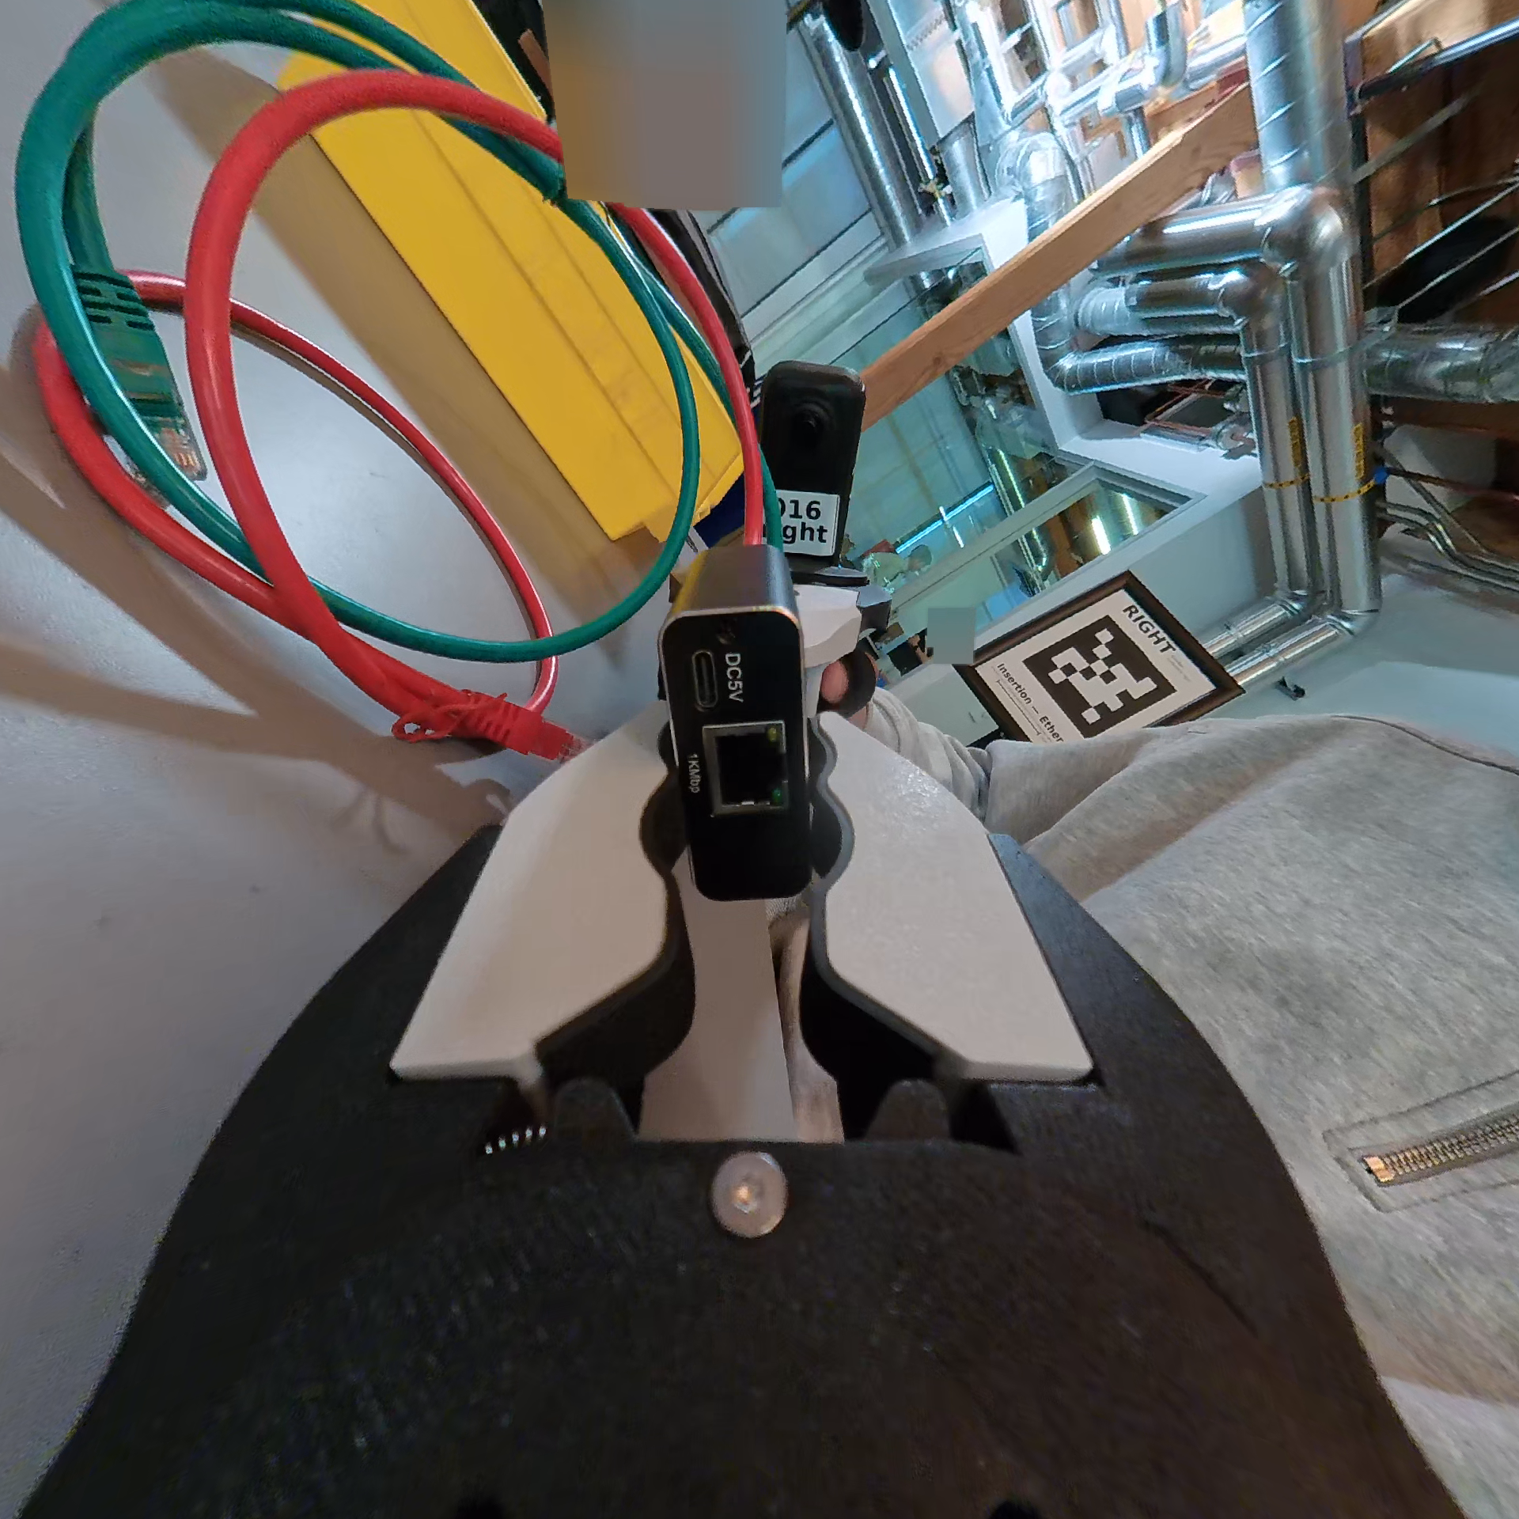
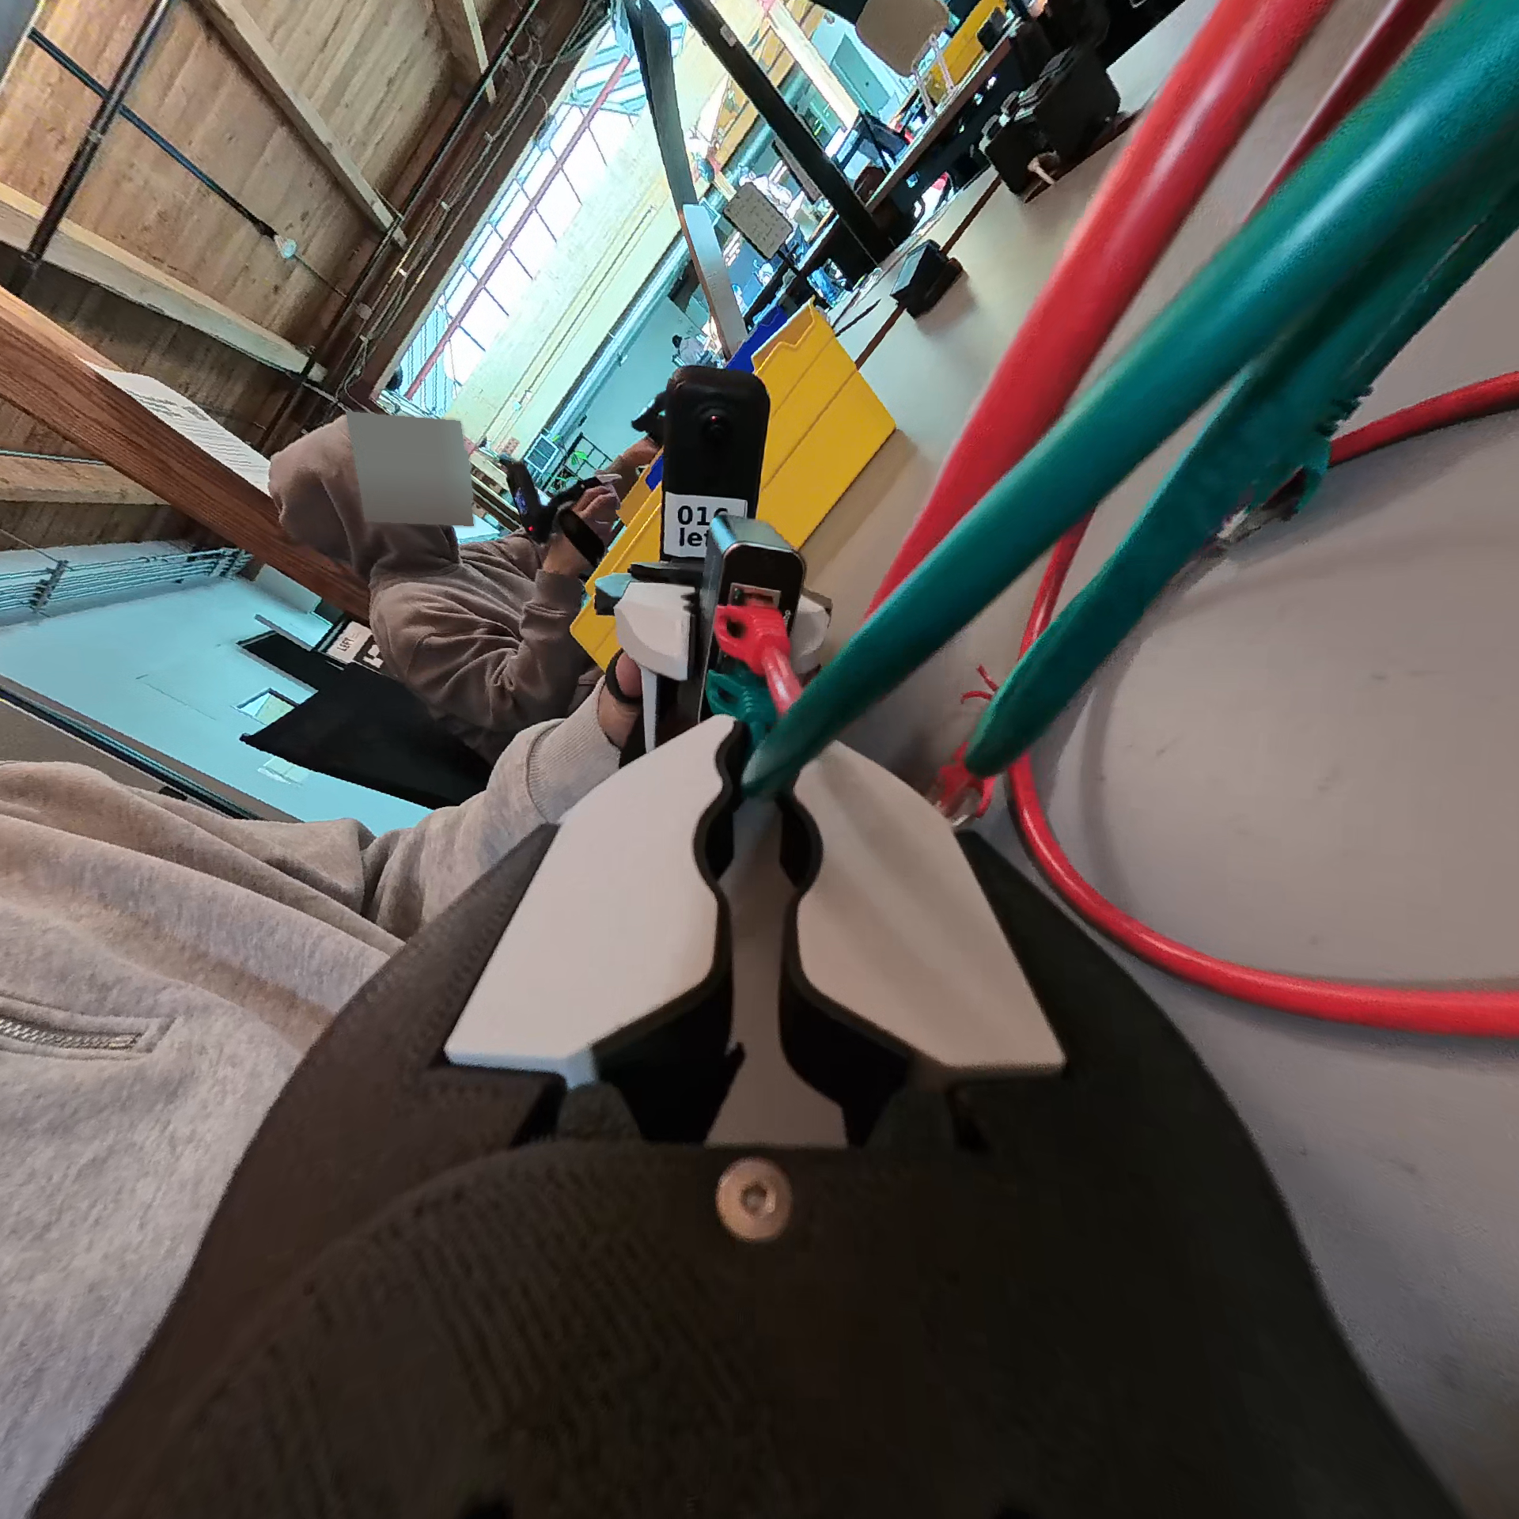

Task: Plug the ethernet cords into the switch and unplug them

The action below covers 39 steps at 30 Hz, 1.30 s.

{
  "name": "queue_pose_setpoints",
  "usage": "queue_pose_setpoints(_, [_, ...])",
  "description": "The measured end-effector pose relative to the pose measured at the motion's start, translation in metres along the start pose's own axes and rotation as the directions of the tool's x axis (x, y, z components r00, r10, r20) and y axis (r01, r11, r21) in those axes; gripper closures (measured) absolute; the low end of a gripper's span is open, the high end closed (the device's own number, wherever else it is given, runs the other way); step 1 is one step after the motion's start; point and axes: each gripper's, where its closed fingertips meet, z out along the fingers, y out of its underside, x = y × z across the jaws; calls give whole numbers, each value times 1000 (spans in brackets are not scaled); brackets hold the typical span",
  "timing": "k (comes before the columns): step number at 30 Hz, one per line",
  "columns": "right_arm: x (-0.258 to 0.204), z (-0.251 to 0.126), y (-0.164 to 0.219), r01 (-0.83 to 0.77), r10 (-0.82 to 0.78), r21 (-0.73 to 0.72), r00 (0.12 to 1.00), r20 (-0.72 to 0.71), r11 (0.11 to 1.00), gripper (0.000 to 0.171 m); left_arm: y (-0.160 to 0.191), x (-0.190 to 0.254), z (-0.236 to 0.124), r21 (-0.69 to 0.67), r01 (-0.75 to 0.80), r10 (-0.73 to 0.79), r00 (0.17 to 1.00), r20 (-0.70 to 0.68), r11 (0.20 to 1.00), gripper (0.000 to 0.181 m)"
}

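My left gripper (image 1: 744, 793) is shut on a small black switch (image 1: 740, 740), held upright above the table with one empty port facing the camera. In the right wrist view the switch (image 2: 752, 575) shows its far side, with a red plug (image 2: 744, 633) in one port and a green plug (image 2: 731, 699) just below it. My right gripper (image 2: 760, 777) is shut on the green cord (image 2: 1068, 493) just behind that green plug. The red cord (image 1: 238, 411) and green cord (image 1: 49, 205) loop over the table. Their free plugs, green (image 1: 140, 370) and red (image 1: 526, 727), lie on it.
A yellow bin (image 1: 510, 271) stands on the grey table (image 1: 164, 904) behind the cord loops. A framed marker sign (image 1: 1093, 666) leans farther back. My grey sleeve (image 2: 164, 904) fills the left. Another person in a hoodie (image 2: 460, 608) sits beyond the switch.
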Motion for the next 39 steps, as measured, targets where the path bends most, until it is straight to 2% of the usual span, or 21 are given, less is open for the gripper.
queue_pose_setpoints(26, [0,0,10,4,-4,-66,1000,-2,998,166,9,-2,1,-63,71,-72,997,-16,995,157])
queue_pose_setpoints(39, [1,0,14,12,-14,-87,1000,-22,996,166,14,-5,3,-96,52,-51,999,13,994,158])
